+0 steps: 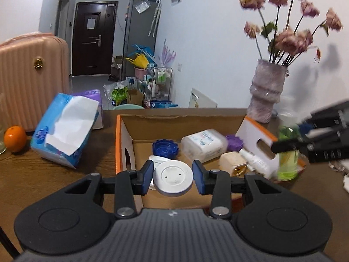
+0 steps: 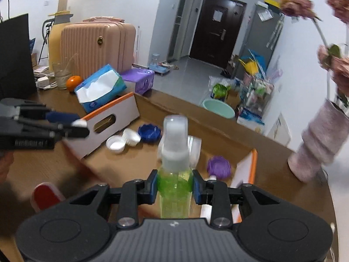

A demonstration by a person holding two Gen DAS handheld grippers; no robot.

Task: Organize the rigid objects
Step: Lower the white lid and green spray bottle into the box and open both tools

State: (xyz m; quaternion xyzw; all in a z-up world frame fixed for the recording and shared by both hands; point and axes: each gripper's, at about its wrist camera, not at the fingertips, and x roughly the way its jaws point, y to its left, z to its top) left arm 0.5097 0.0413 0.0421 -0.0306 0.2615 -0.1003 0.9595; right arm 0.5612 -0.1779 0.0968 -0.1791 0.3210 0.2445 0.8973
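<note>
My left gripper (image 1: pixel 173 166) is shut on a white round lid (image 1: pixel 173 181), held over the near edge of an open cardboard box (image 1: pixel 118 144). The box holds a blue cap (image 1: pixel 165 149), a white wipes pack (image 1: pixel 204 145), a purple cap (image 1: pixel 234 142), a beige plug (image 1: pixel 232 162) and a small white spray bottle (image 1: pixel 255 161). My right gripper (image 2: pixel 175 176) is shut on a green spray bottle (image 2: pixel 173 190), upright over the box (image 2: pixel 152 107). Each gripper shows blurred in the other's view: the right gripper (image 1: pixel 290 138) at the box's right, the left gripper (image 2: pixel 81 126) at its left.
On the wooden table (image 1: pixel 91 170) left of the box lie a blue tissue pack (image 1: pixel 65 128) and an orange (image 1: pixel 15 138), with a pink suitcase (image 1: pixel 28 76) behind. A vase of dried flowers (image 1: pixel 267 96) stands at the box's far right. A red object (image 2: pixel 45 196) lies near left.
</note>
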